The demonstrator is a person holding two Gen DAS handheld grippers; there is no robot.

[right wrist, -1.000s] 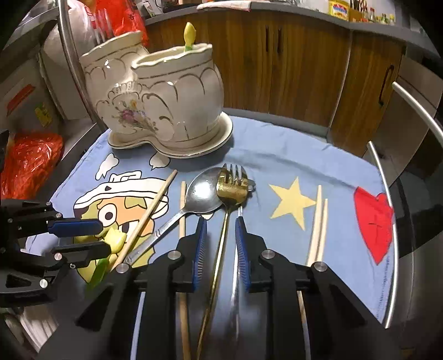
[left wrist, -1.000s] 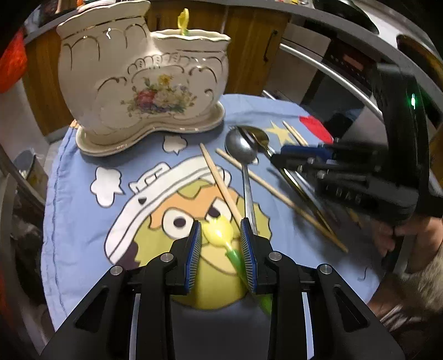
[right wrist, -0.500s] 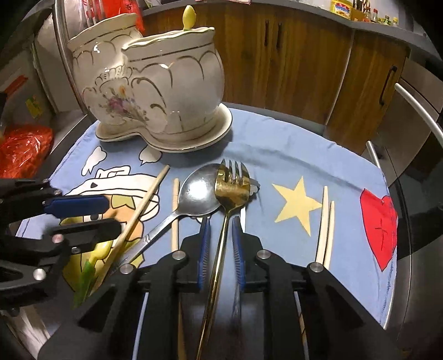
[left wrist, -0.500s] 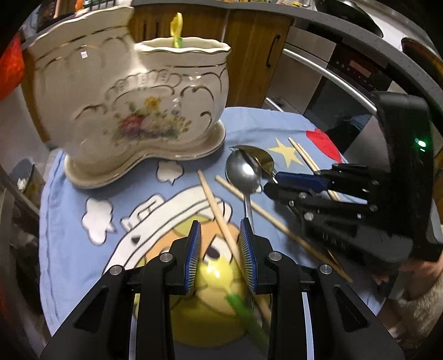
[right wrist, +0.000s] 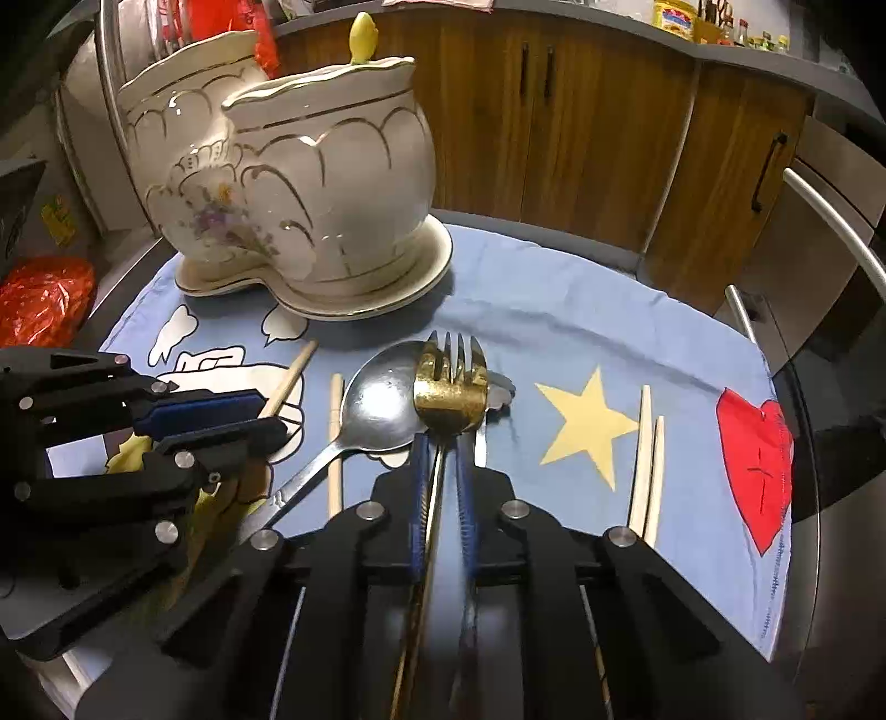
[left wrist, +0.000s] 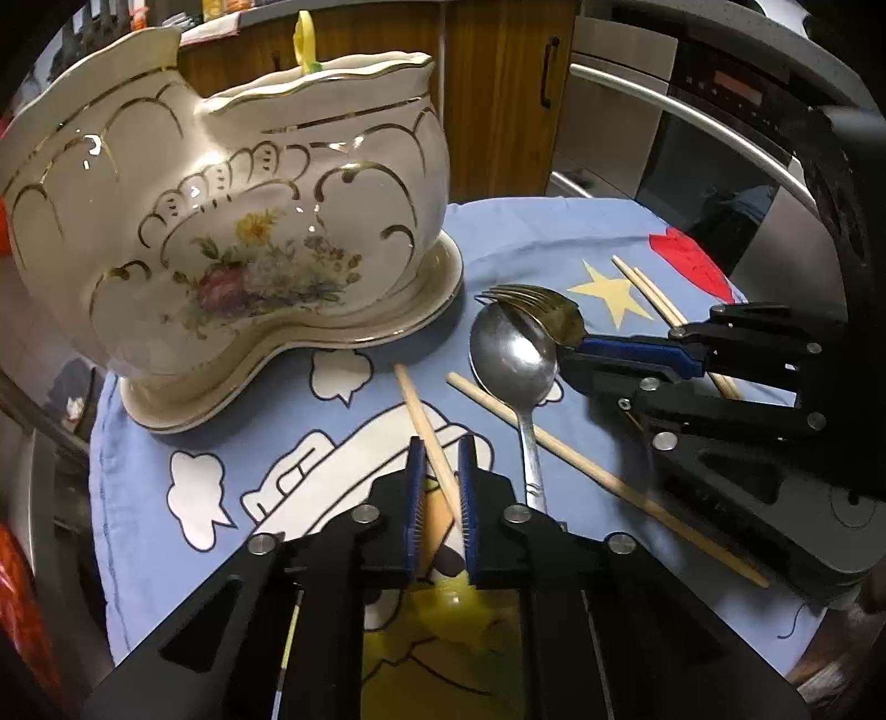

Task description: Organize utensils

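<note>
On the blue cloth (right wrist: 581, 338), right gripper (right wrist: 441, 443) is clamped on the gold fork (right wrist: 451, 382) handle; left gripper (left wrist: 441, 451) straddles a chopstick (left wrist: 423, 421), narrowly parted, near the ceramic holder (left wrist: 232, 221)

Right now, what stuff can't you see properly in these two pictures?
- Gold fork handle: right wrist view, runs under the right gripper; whether it is squeezed is unclear.
- Inside the ceramic holder: both views, walls hide it; only a yellow tip pokes out.
- Yellow-green utensil: left wrist view, mostly behind the left gripper.
</note>
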